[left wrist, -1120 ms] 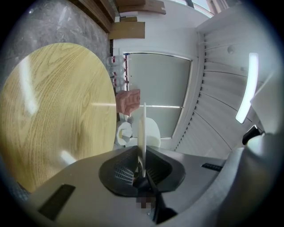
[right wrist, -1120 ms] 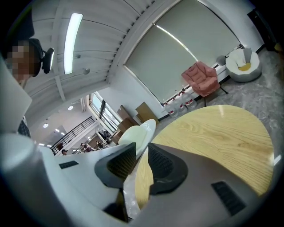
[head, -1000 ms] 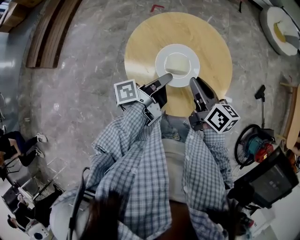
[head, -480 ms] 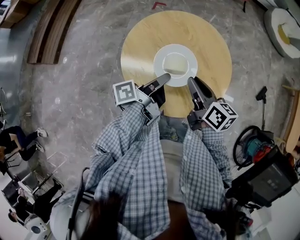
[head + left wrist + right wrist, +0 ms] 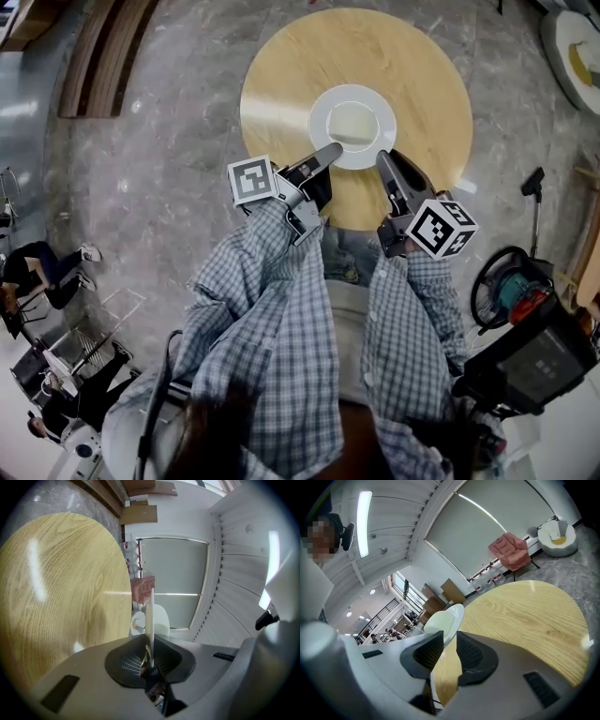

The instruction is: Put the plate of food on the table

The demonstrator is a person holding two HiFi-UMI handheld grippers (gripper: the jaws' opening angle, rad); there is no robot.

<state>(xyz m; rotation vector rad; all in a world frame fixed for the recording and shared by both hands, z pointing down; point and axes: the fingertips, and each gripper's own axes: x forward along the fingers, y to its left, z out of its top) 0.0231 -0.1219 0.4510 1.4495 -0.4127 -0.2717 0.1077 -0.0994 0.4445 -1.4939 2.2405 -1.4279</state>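
White plate (image 5: pixel 375 103), one; wooden table (image 5: pixel 281 84), one; left gripper (image 5: pixel 335 149), right gripper (image 5: pixel 382 157) on rim

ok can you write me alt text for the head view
Seen from above, a person in checked sleeves holds a white plate of pale food over a round wooden table, the left gripper and right gripper each clamped on its near rim. Grey stone floor surrounds the table.

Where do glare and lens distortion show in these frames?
Head view: wide lens curves the floor, table softly lit. Left gripper view: white glare streaks on the table, dark corners. Right gripper view: ceiling light blown out.
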